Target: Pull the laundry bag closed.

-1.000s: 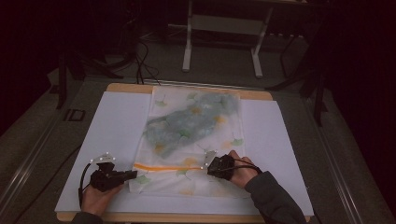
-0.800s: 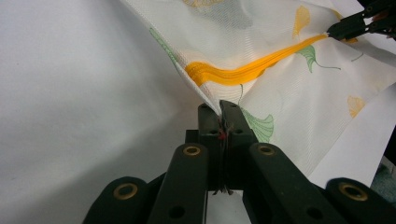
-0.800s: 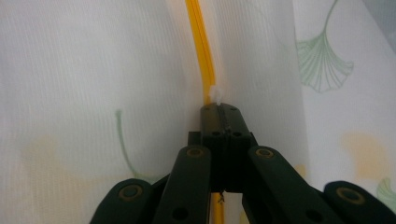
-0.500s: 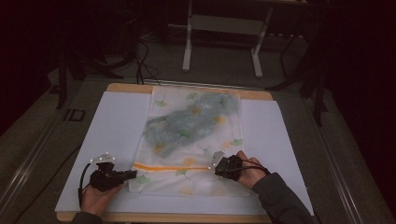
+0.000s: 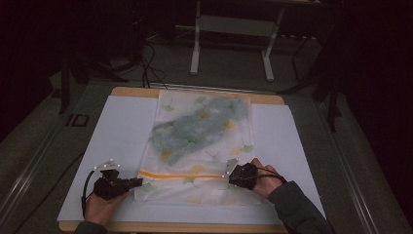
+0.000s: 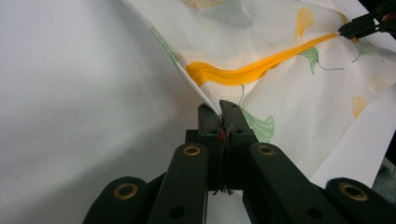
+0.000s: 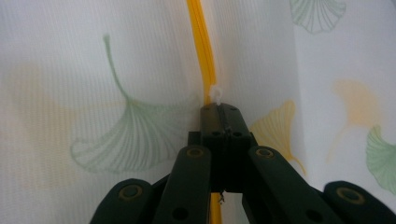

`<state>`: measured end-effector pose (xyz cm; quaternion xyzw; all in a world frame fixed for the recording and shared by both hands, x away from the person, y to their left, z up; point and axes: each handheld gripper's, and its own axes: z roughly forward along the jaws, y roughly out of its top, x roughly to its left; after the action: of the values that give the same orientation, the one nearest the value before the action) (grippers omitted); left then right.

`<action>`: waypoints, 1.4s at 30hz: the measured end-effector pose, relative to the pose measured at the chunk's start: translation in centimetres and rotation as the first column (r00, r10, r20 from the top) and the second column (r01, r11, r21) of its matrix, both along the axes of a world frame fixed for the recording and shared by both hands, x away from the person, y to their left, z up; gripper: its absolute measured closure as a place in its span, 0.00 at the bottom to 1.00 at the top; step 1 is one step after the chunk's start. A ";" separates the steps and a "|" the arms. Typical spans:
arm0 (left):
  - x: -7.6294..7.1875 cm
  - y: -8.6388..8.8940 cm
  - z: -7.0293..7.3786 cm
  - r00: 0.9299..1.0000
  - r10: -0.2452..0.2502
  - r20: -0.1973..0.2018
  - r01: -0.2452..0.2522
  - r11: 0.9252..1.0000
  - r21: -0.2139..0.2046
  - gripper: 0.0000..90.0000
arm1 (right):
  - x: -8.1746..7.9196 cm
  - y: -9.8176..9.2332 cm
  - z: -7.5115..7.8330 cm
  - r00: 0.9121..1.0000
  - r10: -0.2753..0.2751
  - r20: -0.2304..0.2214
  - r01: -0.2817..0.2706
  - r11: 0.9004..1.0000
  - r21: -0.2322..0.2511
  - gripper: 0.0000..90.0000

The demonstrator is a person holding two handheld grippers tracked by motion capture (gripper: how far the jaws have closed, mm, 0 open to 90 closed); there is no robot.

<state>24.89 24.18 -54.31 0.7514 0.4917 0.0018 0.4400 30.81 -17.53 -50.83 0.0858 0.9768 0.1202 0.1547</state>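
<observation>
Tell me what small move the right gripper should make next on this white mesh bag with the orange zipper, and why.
Probably draw the right gripper along the orange zipper toward the left gripper. Its jaws are shut on the white zipper pull, and the left gripper pinches the white leaf-printed mesh bag at the other end.

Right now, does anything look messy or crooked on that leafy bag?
A little. The mesh bag lies mostly flat, but near the left gripper its corner is pulled up and wrinkled, so the orange zipper bends there. The right gripper pinches the zipper's white pull. Nothing looks torn or spilled.
</observation>
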 end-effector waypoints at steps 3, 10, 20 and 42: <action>0.0 0.0 0.0 1.000 0.001 0.000 -0.001 1.000 0.000 0.99 | 0.0 -0.2 0.0 1.000 0.001 0.006 -0.001 1.000 -0.024 1.00; 0.0 0.0 0.0 1.000 0.002 -0.002 -0.002 1.000 -0.001 0.99 | -0.2 -1.1 0.1 1.000 -0.004 0.014 0.005 0.999 -0.042 1.00; 0.0 0.0 -0.1 1.000 -0.001 -0.005 0.001 1.000 0.001 0.99 | -0.5 -2.5 0.4 1.000 -0.020 0.016 0.021 0.998 -0.056 1.00; -0.1 -0.1 -0.3 1.000 -0.008 -0.023 0.008 1.000 -0.004 0.99 | -1.2 -6.2 0.6 0.997 -0.071 0.017 0.072 0.995 -0.071 1.00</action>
<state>24.75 24.12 -54.61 0.7525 0.4938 -0.0094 0.4357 29.56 -23.71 -50.20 0.1143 0.9757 0.0800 0.1690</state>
